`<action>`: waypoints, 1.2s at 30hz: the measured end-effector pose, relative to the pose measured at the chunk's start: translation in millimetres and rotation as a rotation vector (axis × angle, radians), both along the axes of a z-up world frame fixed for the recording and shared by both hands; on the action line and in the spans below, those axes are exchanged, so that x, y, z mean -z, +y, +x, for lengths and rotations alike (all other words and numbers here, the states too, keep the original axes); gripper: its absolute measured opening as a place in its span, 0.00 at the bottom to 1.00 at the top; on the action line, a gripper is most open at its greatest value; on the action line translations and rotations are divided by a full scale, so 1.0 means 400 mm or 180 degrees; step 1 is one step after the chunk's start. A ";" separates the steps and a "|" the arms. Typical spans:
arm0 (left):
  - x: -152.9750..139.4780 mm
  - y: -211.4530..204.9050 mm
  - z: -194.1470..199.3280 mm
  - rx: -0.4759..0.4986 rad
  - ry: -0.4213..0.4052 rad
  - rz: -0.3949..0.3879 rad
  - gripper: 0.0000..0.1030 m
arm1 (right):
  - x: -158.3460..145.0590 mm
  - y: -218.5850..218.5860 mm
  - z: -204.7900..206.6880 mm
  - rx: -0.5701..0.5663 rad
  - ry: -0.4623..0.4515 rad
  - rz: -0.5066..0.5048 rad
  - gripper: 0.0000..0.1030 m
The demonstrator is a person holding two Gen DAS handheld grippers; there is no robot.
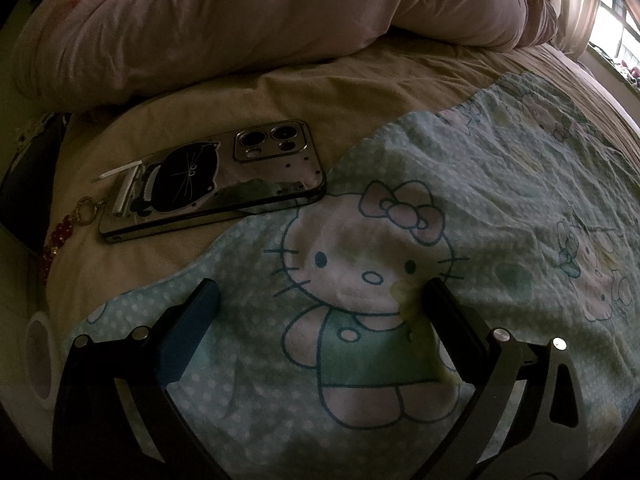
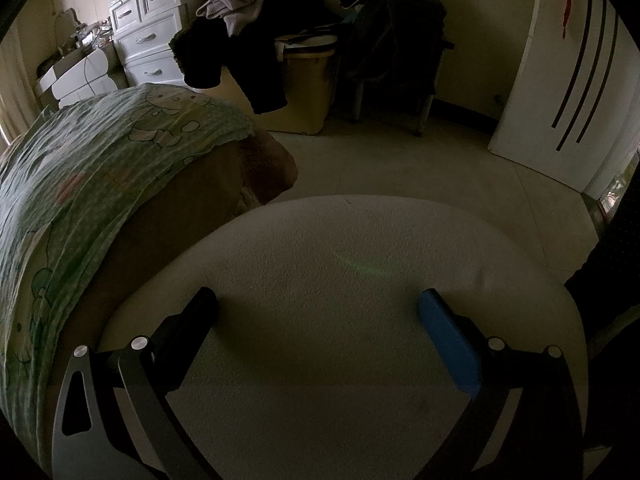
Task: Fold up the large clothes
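The left gripper (image 1: 320,296) hangs low over the mint cartoon-print cloth (image 1: 460,240), its fingers wide apart and holding nothing. This cloth lies spread on the bed (image 1: 304,92), beside a phone (image 1: 216,180). The right gripper (image 2: 318,304), also spread and empty, points over a white cushion (image 2: 340,248). Dark clothes (image 2: 256,44) hang over a yellow bin (image 2: 304,88).

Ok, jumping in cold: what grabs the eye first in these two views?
The cartoon-cat print on the mint polka-dot garment spread on the bed, right before the open left gripper. Beside its edge lies a phone, face down. The open right gripper hovers over a white round surface, holding nothing.
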State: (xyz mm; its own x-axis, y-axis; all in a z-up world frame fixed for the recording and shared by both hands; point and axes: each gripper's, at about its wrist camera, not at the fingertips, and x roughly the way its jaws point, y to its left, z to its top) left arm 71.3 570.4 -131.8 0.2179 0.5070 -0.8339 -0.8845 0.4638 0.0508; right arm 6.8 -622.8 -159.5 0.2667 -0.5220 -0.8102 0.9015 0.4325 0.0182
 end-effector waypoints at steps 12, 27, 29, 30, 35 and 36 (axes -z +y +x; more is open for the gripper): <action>0.000 0.000 0.000 0.0000 0.0002 0.0001 0.92 | 0.000 0.000 0.000 0.0000 0.0000 0.0000 0.96; -0.009 0.003 -0.004 0.0018 -0.0014 -0.0022 0.92 | 0.000 0.000 0.000 0.0000 -0.0001 0.0001 0.96; -0.012 -0.001 -0.004 0.0017 -0.0005 -0.0003 0.92 | 0.000 0.000 0.000 0.0000 0.0000 0.0000 0.96; -0.011 0.001 -0.003 0.0018 0.0005 0.0001 0.92 | 0.000 0.000 0.000 0.0000 0.0000 0.0000 0.96; -0.026 -0.001 -0.013 0.0018 0.0004 0.0010 0.92 | 0.000 0.000 0.000 0.0000 -0.0001 0.0001 0.96; -0.030 -0.003 -0.014 0.0019 0.0015 0.0017 0.92 | 0.000 0.000 0.000 0.0000 -0.0001 0.0000 0.96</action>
State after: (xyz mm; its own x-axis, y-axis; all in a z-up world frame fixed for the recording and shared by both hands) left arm 65.5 569.2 -119.8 0.2170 0.5103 -0.8322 -0.8815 0.4686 0.0575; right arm 6.7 -622.7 -159.5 0.2669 -0.5219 -0.8102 0.9015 0.4324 0.0184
